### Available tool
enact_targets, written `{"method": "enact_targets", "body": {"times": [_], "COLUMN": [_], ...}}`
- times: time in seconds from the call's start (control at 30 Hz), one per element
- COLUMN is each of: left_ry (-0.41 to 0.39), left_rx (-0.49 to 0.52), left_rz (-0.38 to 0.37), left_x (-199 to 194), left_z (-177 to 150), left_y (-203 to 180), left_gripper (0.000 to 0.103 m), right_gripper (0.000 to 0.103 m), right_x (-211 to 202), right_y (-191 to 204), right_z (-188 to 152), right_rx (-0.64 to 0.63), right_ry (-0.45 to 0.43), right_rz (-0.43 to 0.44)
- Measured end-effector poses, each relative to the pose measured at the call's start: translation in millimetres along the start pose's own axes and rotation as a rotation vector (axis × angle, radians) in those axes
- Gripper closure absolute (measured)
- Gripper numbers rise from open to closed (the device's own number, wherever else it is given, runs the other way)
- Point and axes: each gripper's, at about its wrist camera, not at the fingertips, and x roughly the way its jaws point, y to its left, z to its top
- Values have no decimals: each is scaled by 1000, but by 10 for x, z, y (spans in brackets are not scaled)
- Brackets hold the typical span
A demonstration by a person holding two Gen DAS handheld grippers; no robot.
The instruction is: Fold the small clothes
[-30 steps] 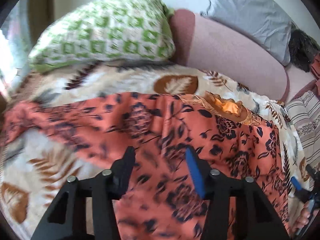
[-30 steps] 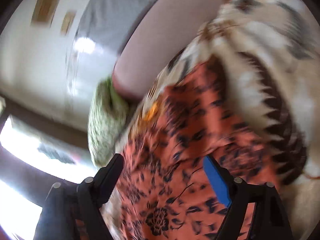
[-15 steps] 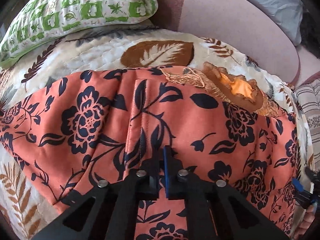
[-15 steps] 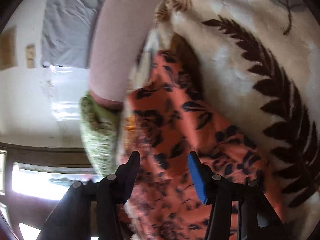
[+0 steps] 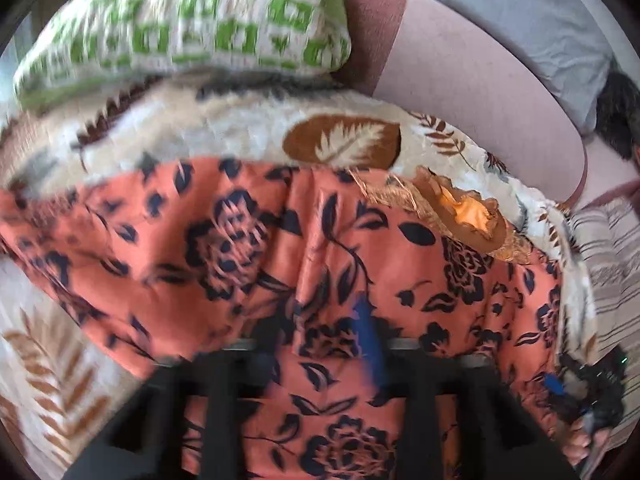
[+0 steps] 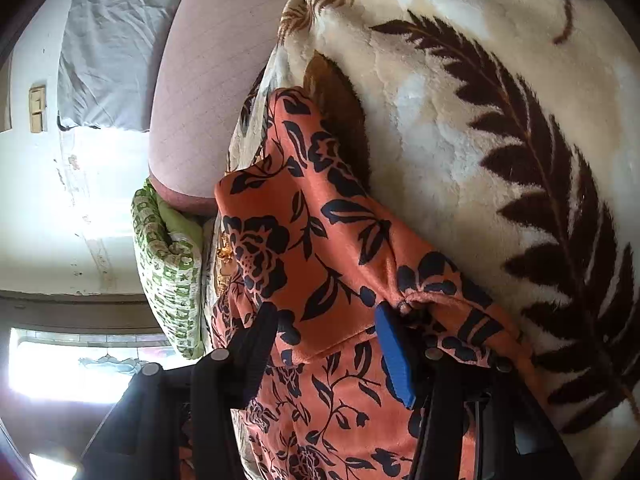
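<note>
An orange garment with dark flowers (image 5: 248,240) lies spread on a leaf-print blanket (image 5: 240,136); a gold-trimmed part (image 5: 468,216) sits at its far right edge. My left gripper (image 5: 320,316) is over the garment's near middle, blurred, its jaws opening with flat cloth under the gap. My right gripper (image 6: 324,312) is at the garment's (image 6: 320,232) end, jaws apart. Cloth lies between its fingers and a fold bunches against the blue pad (image 6: 394,356). It also shows at the lower right of the left wrist view as the right gripper (image 5: 576,396), with a hand behind it.
A green-and-white pillow (image 5: 180,20) lies at the blanket's far edge, with a pink cushion (image 5: 480,80) and a grey pillow (image 5: 540,20) beyond. Striped fabric (image 5: 608,248) borders the right side. The blanket (image 6: 480,120) fills the right of the right wrist view.
The left jaws closed onto the garment's middle half a second ago and now stand apart again. The right jaws narrowed, came down to the garment's end, then held still.
</note>
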Motion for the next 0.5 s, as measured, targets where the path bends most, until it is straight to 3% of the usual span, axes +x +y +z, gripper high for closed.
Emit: {"method": "enact_targets", "body": {"times": [0.03, 0.17, 0.2, 0.23, 0.3, 0.37, 0.43, 0.5], "left_ry": [-6, 22, 30, 28, 31, 41, 36, 17], "left_rx": [-5, 20, 25, 40, 85, 58, 18, -6], "left_rz": [13, 39, 41, 32, 72, 87, 69, 44], "left_x": [29, 212, 264, 299, 368, 421, 401, 347], "left_z": [-22, -75, -86, -101, -112, -86, -66, -77], "left_y": [-39, -141, -154, -178, -224, -155, -68, -12], "left_gripper": [34, 34, 38, 57, 69, 88, 96, 98], "right_gripper": [48, 48, 48, 48, 48, 48, 48, 48], "right_x": [-19, 14, -5, -4, 1, -3, -2, 8], "right_y": [-15, 18, 1, 7, 12, 8, 6, 9], "right_z": [4, 7, 14, 12, 8, 10, 14, 17], "right_rx": [-4, -8, -10, -14, -18, -17, -16, -18], "right_ry": [3, 9, 10, 11, 12, 13, 15, 16], "right_rz": [0, -4, -5, -7, -7, -5, -3, -3]}}
